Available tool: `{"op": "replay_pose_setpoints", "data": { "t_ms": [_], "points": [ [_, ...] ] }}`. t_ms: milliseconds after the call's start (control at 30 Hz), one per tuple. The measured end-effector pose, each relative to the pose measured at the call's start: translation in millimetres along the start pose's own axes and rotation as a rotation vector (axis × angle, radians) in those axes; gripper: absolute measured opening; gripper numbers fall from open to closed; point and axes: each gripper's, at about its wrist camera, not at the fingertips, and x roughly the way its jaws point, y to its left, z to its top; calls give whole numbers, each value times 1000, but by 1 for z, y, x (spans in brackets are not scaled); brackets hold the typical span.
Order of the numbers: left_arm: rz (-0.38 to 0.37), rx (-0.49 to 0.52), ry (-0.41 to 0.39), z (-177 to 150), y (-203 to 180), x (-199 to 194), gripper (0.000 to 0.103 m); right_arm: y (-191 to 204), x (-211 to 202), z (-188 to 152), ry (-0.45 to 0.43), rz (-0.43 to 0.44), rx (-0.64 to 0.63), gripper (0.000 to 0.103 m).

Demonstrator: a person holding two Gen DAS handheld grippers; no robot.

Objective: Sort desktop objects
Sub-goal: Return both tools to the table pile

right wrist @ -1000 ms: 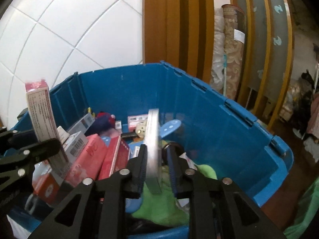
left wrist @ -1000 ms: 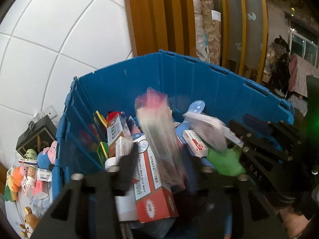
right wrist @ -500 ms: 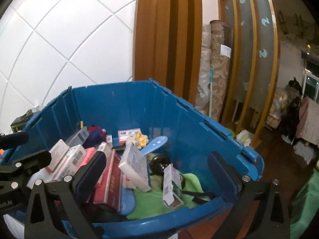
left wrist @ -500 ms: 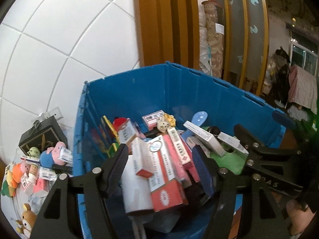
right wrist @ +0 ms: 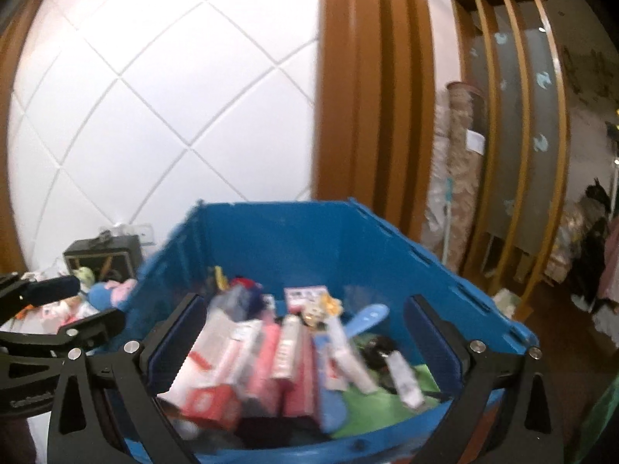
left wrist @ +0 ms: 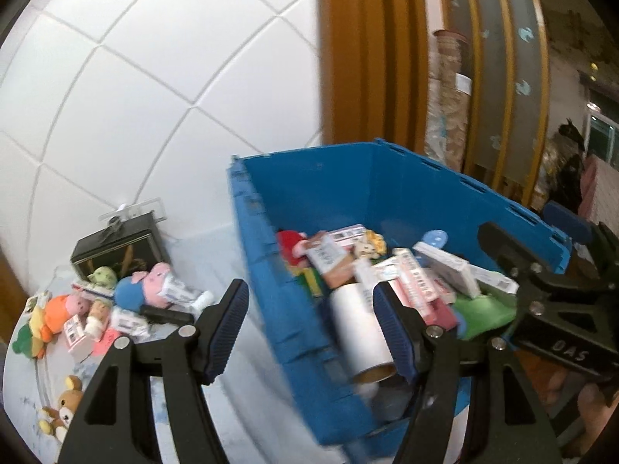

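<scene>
A blue plastic crate (left wrist: pixel 271 270) holds many boxes, a white roll (left wrist: pixel 359 328), a green cloth (left wrist: pixel 483 309) and small toys; it also shows in the right wrist view (right wrist: pixel 387 255). My left gripper (left wrist: pixel 309 328) is open and empty, straddling the crate's left wall. My right gripper (right wrist: pixel 305 344) is open and empty above the crate's front. Red and pink boxes (right wrist: pixel 271 363) lie inside. Plush toys and small boxes (left wrist: pixel 127 301) lie on the table left of the crate.
A black gift box (left wrist: pixel 116 247) stands against the white tiled wall (left wrist: pixel 154 96). A bear plush (left wrist: pixel 65 406) lies near the table's front. Wooden panels (right wrist: pixel 371 96) rise behind the crate. The right gripper shows in the left view (left wrist: pixel 541 290).
Both grippers let their boxes drop into the crate and opened. Both then pulled back and up; the left one swung left, bringing the table's toys into view.
</scene>
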Motion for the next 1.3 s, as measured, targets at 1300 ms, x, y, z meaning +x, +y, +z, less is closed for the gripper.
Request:
{"op": "replay_pose_setpoints", "data": {
  "t_ms": [1300],
  "points": [
    [371,-369,257,-110,362,30,66,312,84,-8,157,353,-226,103]
  ]
}}
